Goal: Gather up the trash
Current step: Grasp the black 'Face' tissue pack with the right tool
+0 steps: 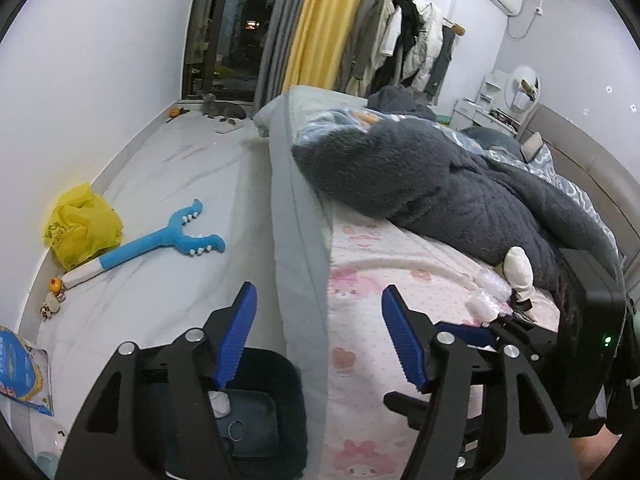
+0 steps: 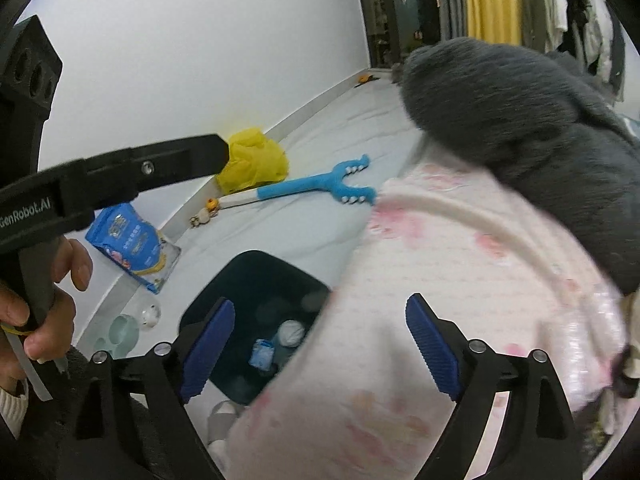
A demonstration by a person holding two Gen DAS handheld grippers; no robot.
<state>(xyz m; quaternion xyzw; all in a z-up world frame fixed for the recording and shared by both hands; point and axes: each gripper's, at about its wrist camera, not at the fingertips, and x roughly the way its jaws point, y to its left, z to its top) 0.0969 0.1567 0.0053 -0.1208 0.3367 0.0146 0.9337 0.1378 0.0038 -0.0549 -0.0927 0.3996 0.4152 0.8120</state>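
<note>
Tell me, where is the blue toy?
In both views, the blue toy lies on the floor left of the bed, beside the yellow bag.

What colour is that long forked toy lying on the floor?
The forked toy is bright blue with a white handle end and small white teeth; the left wrist view shows it best.
</note>
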